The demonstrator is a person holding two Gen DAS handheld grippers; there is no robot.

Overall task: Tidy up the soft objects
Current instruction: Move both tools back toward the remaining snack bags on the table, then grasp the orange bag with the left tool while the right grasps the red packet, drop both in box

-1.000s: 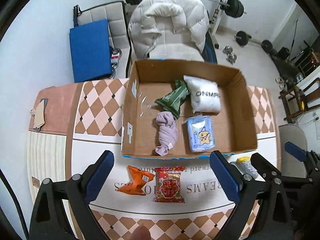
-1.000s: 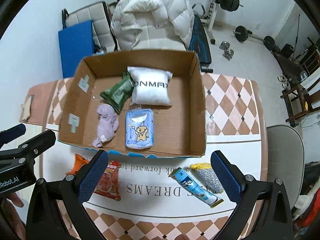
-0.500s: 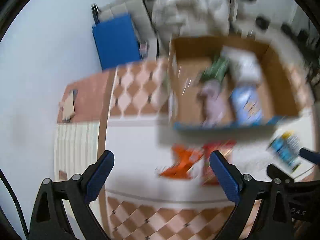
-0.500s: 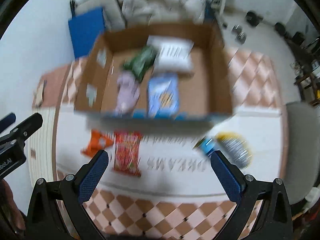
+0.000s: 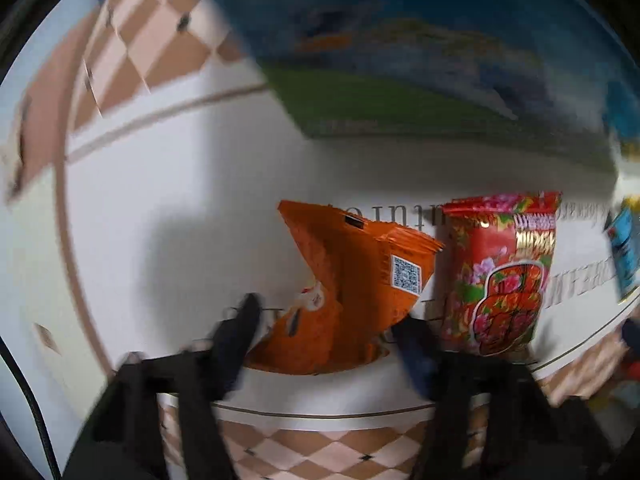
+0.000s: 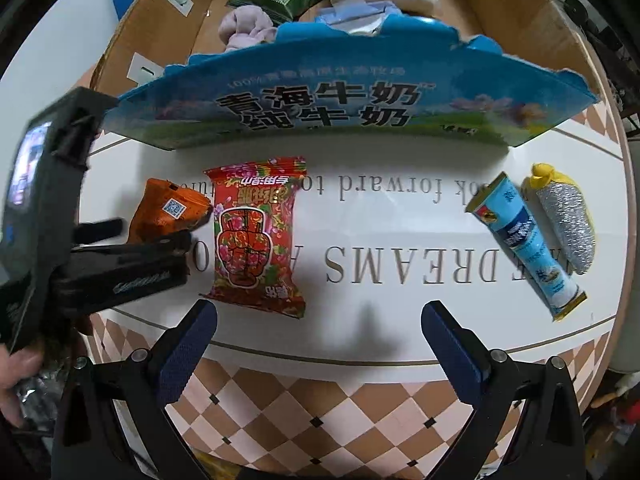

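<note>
Now the left tool (image 5: pixel 328 320) has dropped from its high hover to the tabletop (image 6: pixel 380 240), fingers straddling the orange packet (image 5: pixel 352 284), not clamped. Right tool (image 6: pixel 320 344) hangs wide open, empty. Box (image 6: pixel 340 116) just beyond; first pickup looks imminent.

Crumpled orange packet (image 5: pixel 352 280) beside red packet (image 5: pixel 500 272)

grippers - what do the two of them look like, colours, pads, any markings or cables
Both are black plastic two-finger frames. The right gripper has dark blue textured pads on angled black arms with silver screws. The left gripper, blurred in its own view, also has a dark blue pad; the right wrist view shows pale lettering on its side, a small lit screen on the boxy black body, and a bare hand holding it.
</note>
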